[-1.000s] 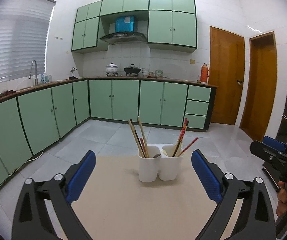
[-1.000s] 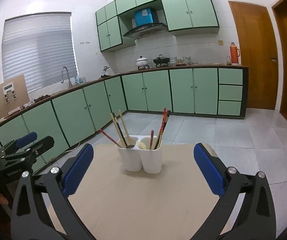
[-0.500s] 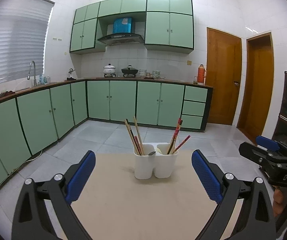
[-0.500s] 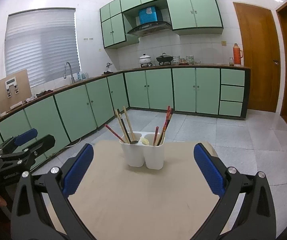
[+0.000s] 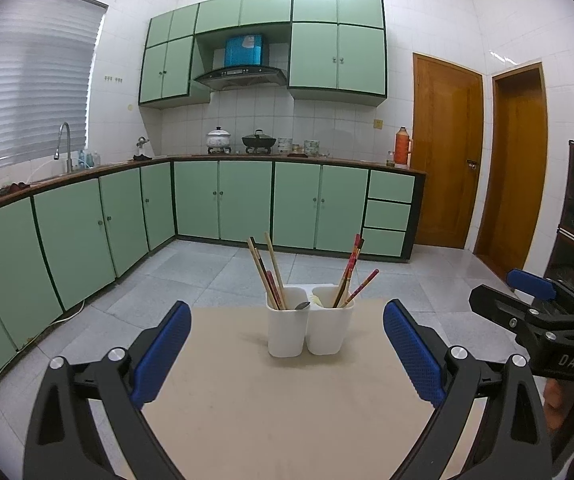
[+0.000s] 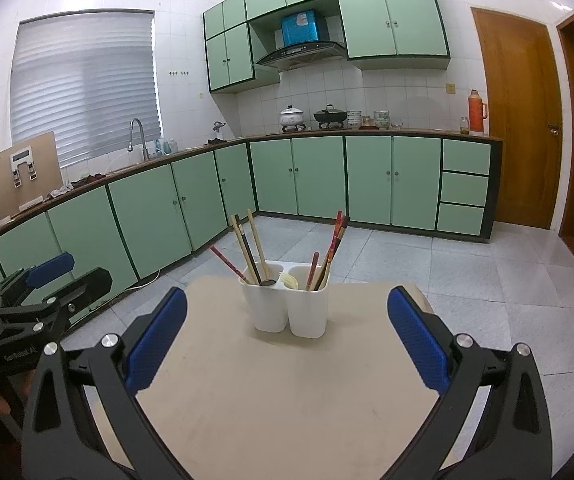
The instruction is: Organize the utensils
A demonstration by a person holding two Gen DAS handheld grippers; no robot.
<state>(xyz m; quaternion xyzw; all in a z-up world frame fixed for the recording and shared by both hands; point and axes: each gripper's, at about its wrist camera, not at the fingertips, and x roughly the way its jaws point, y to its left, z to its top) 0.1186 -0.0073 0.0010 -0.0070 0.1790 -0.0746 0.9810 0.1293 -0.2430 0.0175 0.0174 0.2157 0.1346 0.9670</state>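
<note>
Broadly, room: a kitchen with green cabinets; it sits lower in both wrist views than a second ago, so both cameras have tipped upward while the things on the bench kept their places.
Bench (image 5: 271, 408): a beige top, bare apart from the white holder; no loose utensil shows on it in either view.
Left hand-held gripper (image 5: 283, 354): its blue pads stand wide apart with nothing between them, well short of the holder and aimed at it.
Right hand-held gripper (image 6: 287, 338): likewise spread and empty, also back from the holder.
Holder (image 5: 310, 330): a white twin-cup caddy standing upright near the far edge of the bench, unmoved over the last second.
Chopsticks (image 5: 265, 270): a pale and dark bundle leans in the left cup, a red bundle (image 5: 351, 270) in the right cup.
Spoon (image 5: 302, 305): its bowl rests at the rim of the left cup.
Meaning for the task: all utensils in sight stand in the cups, which fits a finished sorting as well as mixed cups awaiting re-sorting.
View difference: the right wrist view alone shows a red chopstick (image 6: 227, 261) leaning out of the left cup's near side and a yellowish piece (image 6: 289, 280) in the right cup; the left wrist view shows that piece only as a pale scrap.
</note>
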